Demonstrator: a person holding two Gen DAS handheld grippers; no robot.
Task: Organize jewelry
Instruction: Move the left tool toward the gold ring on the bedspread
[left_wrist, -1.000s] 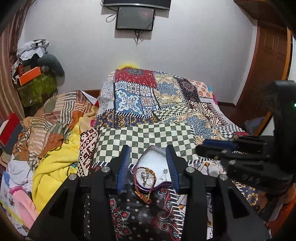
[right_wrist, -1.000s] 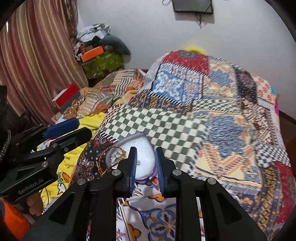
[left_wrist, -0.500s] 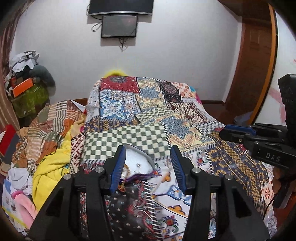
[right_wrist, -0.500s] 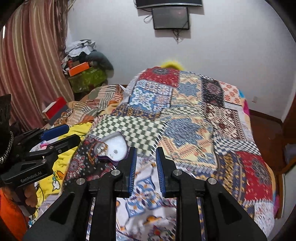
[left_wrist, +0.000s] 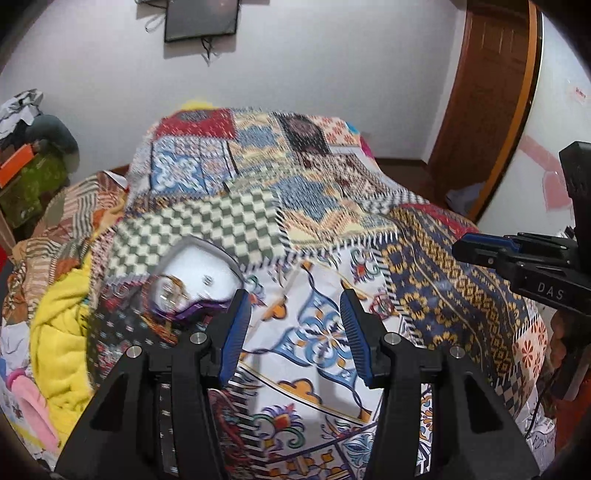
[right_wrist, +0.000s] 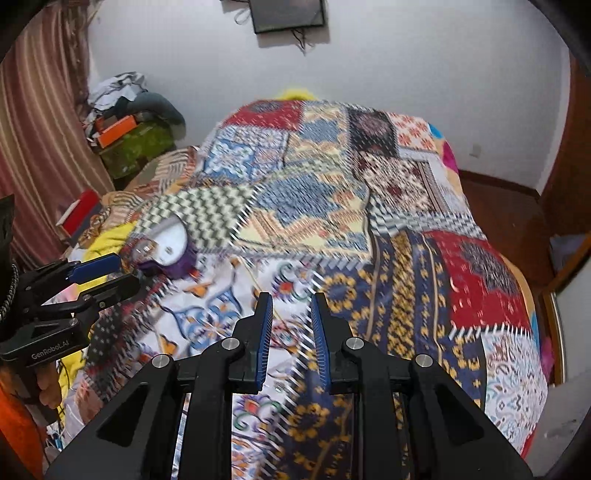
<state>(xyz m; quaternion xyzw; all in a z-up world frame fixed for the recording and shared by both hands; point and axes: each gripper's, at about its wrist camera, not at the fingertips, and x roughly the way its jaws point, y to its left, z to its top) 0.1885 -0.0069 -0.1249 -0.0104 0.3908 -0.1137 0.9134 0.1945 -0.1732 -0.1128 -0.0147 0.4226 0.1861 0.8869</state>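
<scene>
A heart-shaped jewelry box (left_wrist: 201, 275) with a white lining and purple base lies open on the patchwork bedspread (left_wrist: 317, 229). Blurred jewelry, a bangle and a small earring, rests inside it. My left gripper (left_wrist: 293, 314) is open and empty, held above the bed to the right of the box. My right gripper (right_wrist: 291, 314) is open a little and empty, well right of the box (right_wrist: 168, 245). Each gripper shows at the edge of the other's view, the right one (left_wrist: 517, 258) and the left one (right_wrist: 92, 277).
A yellow blanket (left_wrist: 59, 332) and piled clothes lie left of the bed. Boxes and bags (right_wrist: 129, 144) are stacked in the far left corner by a striped curtain (right_wrist: 40, 129). A wooden door (left_wrist: 487, 92) stands at the right. A screen (right_wrist: 286, 14) hangs on the wall.
Both grippers have pulled back and away to the right from the jewelry box, which now lies farther off to the left. The left gripper's jaws stand wider apart.
</scene>
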